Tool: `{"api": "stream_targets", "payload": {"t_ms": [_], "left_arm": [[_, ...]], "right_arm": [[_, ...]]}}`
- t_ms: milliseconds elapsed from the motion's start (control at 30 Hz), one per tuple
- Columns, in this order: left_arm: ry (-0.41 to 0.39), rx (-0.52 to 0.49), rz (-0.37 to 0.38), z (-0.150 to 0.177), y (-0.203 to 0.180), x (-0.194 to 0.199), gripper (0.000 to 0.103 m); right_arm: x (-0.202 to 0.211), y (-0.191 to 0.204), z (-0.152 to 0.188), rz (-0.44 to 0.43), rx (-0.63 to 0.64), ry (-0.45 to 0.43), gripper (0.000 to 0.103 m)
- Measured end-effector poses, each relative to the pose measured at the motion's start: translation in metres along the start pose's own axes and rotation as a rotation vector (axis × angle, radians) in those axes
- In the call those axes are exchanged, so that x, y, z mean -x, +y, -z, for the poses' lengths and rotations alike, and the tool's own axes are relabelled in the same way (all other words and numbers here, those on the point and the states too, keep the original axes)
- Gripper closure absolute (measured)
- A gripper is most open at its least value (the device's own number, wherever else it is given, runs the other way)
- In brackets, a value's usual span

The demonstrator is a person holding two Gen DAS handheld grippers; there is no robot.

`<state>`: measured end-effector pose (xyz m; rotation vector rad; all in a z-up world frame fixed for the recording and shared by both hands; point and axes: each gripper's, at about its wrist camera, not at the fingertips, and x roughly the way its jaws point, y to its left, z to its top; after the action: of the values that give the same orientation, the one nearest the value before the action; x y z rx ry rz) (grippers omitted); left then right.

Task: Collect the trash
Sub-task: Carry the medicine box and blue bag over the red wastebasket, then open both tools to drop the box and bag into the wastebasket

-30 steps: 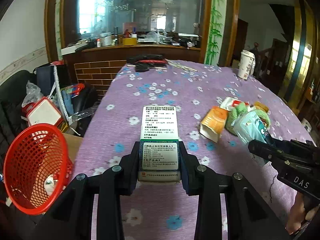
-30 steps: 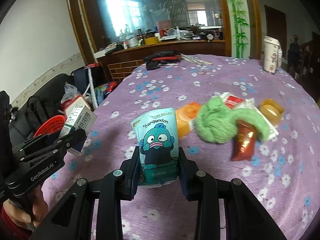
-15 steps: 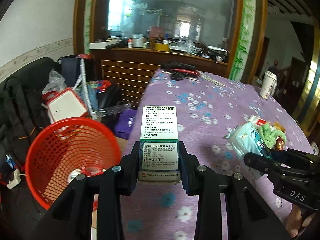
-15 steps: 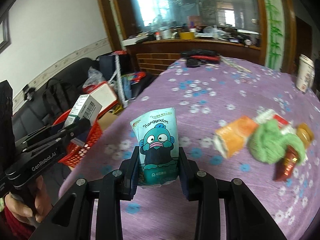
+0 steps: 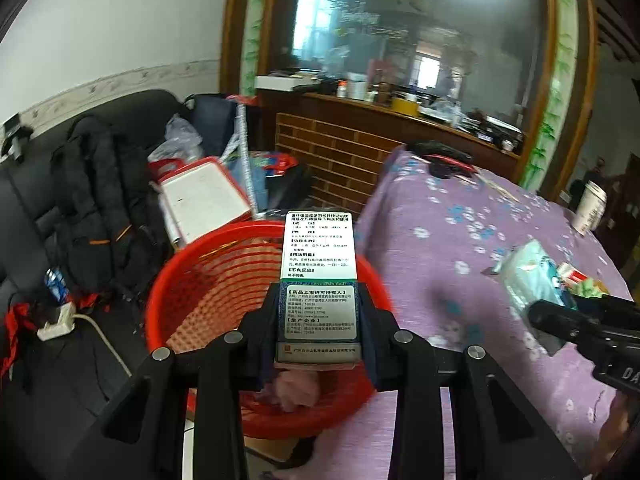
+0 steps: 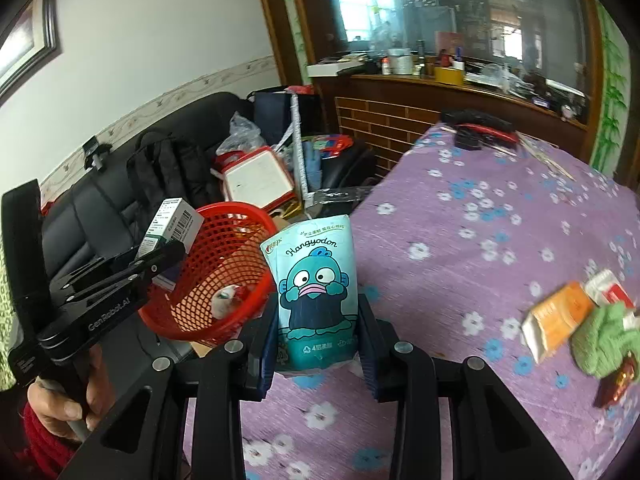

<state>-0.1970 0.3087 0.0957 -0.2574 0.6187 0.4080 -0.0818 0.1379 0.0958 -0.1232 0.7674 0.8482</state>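
Left gripper [image 5: 318,320] clamped on a green-and-white medicine box [image 5: 318,280], box upright between the jaws. From the left wrist view the box sits over the red mesh basket [image 5: 208,292], toward its table-side rim. In the right wrist view the same box [image 6: 172,226] hangs above the basket's [image 6: 224,240] sofa-side rim. Crumpled trash lies in the basket bottom.

Right gripper [image 6: 316,340] clamped on a teal Hangyodon tissue pack [image 6: 314,288], pack upright, just beside the basket and over the edge of the purple floral tablecloth [image 6: 500,240].

Well away from the basket, on the cloth: orange carton [image 6: 556,320], green knitted cloth [image 6: 604,340], dark red wrapper [image 6: 616,384].
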Motion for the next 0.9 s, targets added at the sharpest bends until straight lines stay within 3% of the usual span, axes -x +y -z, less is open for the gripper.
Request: {"api": "stream_targets", "payload": {"t_ms": [200, 533, 633, 667, 700, 733, 800, 900], "left_arm": [[0.027, 0.055, -0.033, 0.006, 0.031, -0.008, 0.069], [0.038, 0.079, -0.04, 0.008, 0.05, -0.014, 0.069], [0.038, 0.081, -0.047, 0.007, 0.054, -0.018, 0.069], [0.035, 0.079, -0.048, 0.006, 0.055, -0.018, 0.069], [0.038, 0.078, -0.049, 0.005, 0.055, -0.02, 0.066], [0.044, 0.083, -0.05, 0.005, 0.055, -0.021, 0.054], [0.033, 0.091, -0.046, 0.004, 0.055, -0.019, 0.044], [0.022, 0.061, -0.042, 0.002, 0.05, -0.016, 0.043]], "right_arm": [[-0.016, 0.024, -0.015, -0.04, 0.043, 0.014, 0.064], [-0.056, 0.058, -0.039, -0.098, 0.063, 0.058, 0.061], [-0.074, 0.065, -0.048, -0.12, 0.049, 0.061, 0.055], [-0.081, 0.066, -0.052, -0.132, 0.045, 0.063, 0.049], [-0.087, 0.067, -0.054, -0.139, 0.042, 0.072, 0.04], [-0.093, 0.066, -0.055, -0.137, 0.034, 0.076, 0.039], [-0.095, 0.06, -0.055, -0.131, 0.009, 0.067, 0.039], [-0.082, 0.044, -0.05, -0.138, -0.012, 0.045, 0.039]]}}
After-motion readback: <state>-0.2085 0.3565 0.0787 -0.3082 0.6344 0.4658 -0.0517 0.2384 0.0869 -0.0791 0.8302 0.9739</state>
